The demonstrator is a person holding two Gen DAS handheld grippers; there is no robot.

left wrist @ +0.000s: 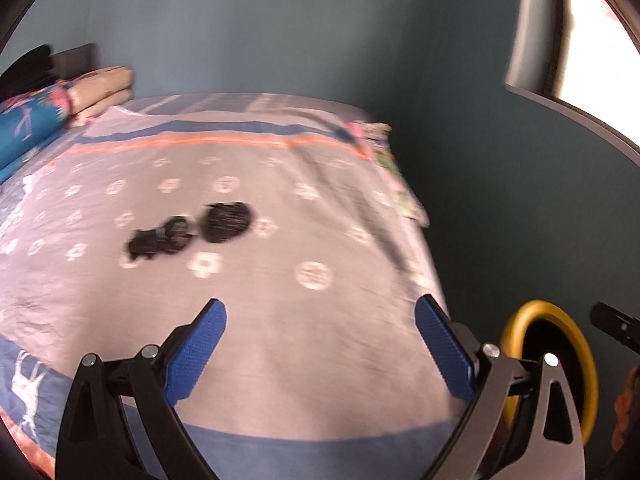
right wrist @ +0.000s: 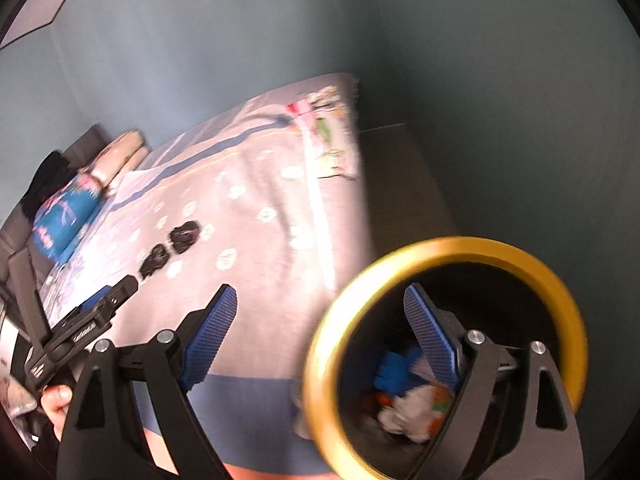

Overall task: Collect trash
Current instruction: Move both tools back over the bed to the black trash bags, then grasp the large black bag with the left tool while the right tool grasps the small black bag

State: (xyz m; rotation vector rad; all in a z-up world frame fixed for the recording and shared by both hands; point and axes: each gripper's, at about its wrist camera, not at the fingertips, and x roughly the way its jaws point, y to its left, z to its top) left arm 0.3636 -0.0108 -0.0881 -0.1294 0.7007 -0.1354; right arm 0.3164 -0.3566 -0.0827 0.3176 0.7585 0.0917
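Note:
Two crumpled black scraps lie side by side in the middle of the bed: a rounder one (left wrist: pixel 226 222) (right wrist: pixel 184 236) and a longer one (left wrist: pixel 158 240) (right wrist: pixel 156 260). My left gripper (left wrist: pixel 320 304) hovers open over the bedspread (left wrist: pixel 280 360), short of the scraps, with nothing between its blue pads. My right gripper (right wrist: pixel 320 290) is open and empty too; its right finger hangs over the mouth of a black bin with a yellow rim (right wrist: pixel 460 244) (left wrist: pixel 516 332). Blue, white and orange trash (right wrist: pixel 404 392) lies inside the bin.
The bin stands off the bed's near right corner. Pillows and a folded blue blanket (left wrist: pixel 28 128) are stacked at the far left by the headboard. A teal wall (left wrist: pixel 280 20) runs behind the bed, with a bright window (left wrist: pixel 592 52) at the right. A hand (right wrist: pixel 56 400) holds the left gripper.

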